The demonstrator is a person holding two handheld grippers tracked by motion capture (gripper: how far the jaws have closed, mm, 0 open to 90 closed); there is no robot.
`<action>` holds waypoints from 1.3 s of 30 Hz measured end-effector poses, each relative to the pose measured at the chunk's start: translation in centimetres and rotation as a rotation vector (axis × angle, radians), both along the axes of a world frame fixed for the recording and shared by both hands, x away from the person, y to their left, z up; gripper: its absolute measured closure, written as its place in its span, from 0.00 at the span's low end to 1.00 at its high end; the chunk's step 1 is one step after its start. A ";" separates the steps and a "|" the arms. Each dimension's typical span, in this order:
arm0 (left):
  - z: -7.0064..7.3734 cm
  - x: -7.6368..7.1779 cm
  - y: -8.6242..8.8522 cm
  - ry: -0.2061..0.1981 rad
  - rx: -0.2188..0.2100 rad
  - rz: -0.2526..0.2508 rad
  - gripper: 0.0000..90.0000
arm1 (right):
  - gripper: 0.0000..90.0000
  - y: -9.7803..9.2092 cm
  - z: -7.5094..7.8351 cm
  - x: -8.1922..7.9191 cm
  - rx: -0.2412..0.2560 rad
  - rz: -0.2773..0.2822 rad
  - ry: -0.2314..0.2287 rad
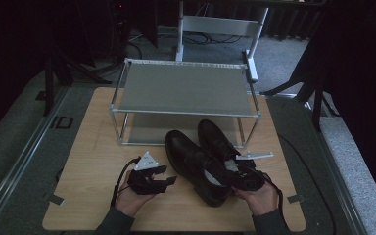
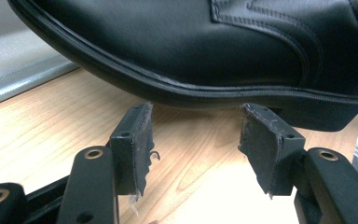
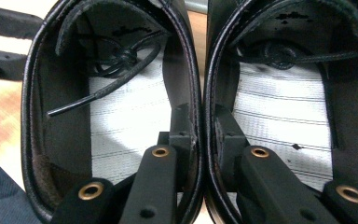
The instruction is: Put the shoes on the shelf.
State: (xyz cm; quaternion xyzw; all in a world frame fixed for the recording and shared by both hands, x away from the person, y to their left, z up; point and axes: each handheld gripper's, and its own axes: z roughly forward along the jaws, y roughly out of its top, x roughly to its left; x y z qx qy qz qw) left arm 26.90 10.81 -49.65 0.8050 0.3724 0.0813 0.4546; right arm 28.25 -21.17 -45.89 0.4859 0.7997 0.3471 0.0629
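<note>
Pinching both shoes' [image 3: 200,93] inner walls, right gripper [image 3: 200,128].

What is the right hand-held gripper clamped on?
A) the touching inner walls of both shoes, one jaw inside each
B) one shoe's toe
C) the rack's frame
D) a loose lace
A: in the right gripper view the right hand-held gripper has one jaw inside the left shoe and one inside the right shoe, pinching their adjoining walls together.

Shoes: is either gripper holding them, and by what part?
The right gripper pinches both shoes together by their touching inner collar walls. The left gripper is open, holding nothing.
</note>
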 end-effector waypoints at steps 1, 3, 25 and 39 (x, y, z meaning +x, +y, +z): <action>0.0 0.1 -0.1 -0.001 0.005 0.004 0.49 | 0.90 0.0 0.0 0.1 0.001 -0.002 0.000; -0.1 0.3 -0.2 -0.003 0.011 0.008 0.49 | 0.90 0.3 0.0 0.5 -0.004 -0.006 -0.006; -0.6 2.6 -0.7 -0.040 0.046 0.104 0.50 | 0.90 2.0 0.2 4.6 0.004 -0.112 -0.046; -0.9 3.4 -0.7 -0.052 0.048 0.130 0.50 | 0.90 3.1 0.4 6.2 -0.015 -0.144 -0.062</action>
